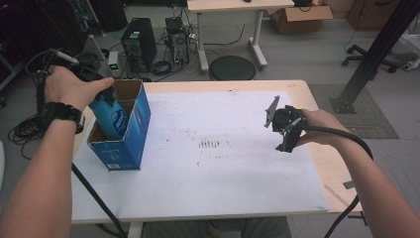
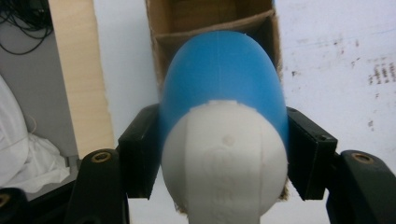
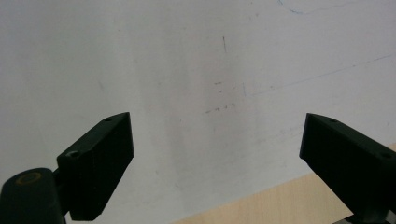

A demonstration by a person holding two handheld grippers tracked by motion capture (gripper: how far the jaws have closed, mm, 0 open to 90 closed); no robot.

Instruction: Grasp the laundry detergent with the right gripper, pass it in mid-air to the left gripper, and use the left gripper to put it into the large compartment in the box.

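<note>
Gripping blue bottle [image 2: 223,79]: left hand-held gripper [image 2: 224,154], above divided box [image 1: 130,130].

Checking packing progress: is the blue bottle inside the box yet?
Partly in: the blue bottle leans with its lower end inside the open box.

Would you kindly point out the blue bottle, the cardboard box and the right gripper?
blue bottle [image 2: 219,74], left gripper view, its blue body.
cardboard box [image 1: 141,116], high view, its blue side wall.
right gripper [image 3: 215,158], right gripper view, between its open jaws.
</note>
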